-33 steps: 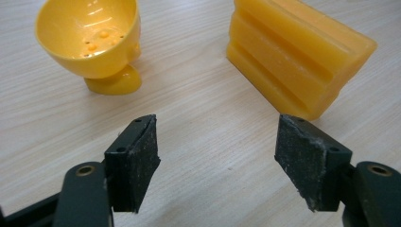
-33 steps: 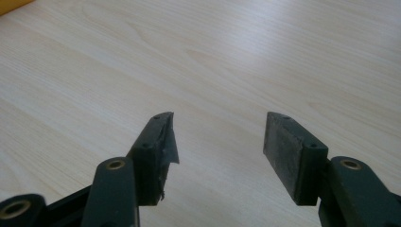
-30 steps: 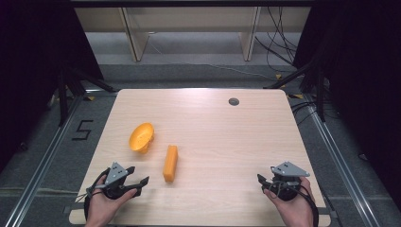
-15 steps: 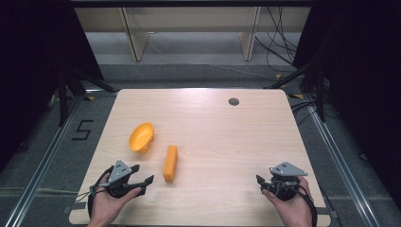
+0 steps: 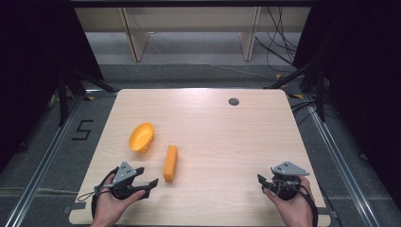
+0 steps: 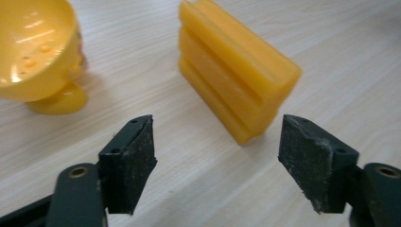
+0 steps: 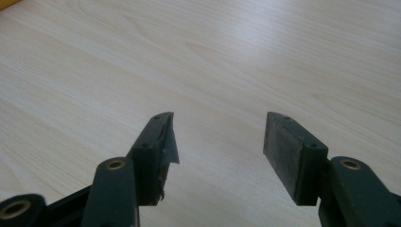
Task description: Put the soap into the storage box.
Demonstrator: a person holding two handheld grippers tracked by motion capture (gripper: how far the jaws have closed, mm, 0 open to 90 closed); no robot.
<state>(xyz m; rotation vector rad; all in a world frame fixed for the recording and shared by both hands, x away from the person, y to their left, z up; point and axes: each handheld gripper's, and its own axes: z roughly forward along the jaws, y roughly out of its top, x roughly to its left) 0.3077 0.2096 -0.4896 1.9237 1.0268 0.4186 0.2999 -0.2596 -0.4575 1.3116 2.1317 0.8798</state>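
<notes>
An orange ridged block (image 5: 170,163) (image 6: 236,71) lies on the wooden table (image 5: 227,137), just right of centre-left. A yellow-orange bowl (image 5: 141,137) (image 6: 35,52) rests tipped on its side to the block's upper left. My left gripper (image 5: 150,184) (image 6: 217,142) sits near the front left edge, pointing at the block's near end; its jaws have just been opening and stand open with nothing between them. My right gripper (image 5: 263,182) (image 7: 217,137) rests at the front right, open over bare wood.
A small dark round hole (image 5: 233,101) marks the table's far right part. Metal rails and dark floor surround the table; a shelf frame (image 5: 189,28) stands behind it. A cable (image 5: 94,196) loops from the left gripper.
The left gripper has crept a little toward the block and its jaws stand wider. The right gripper, block and bowl are unmoved.
</notes>
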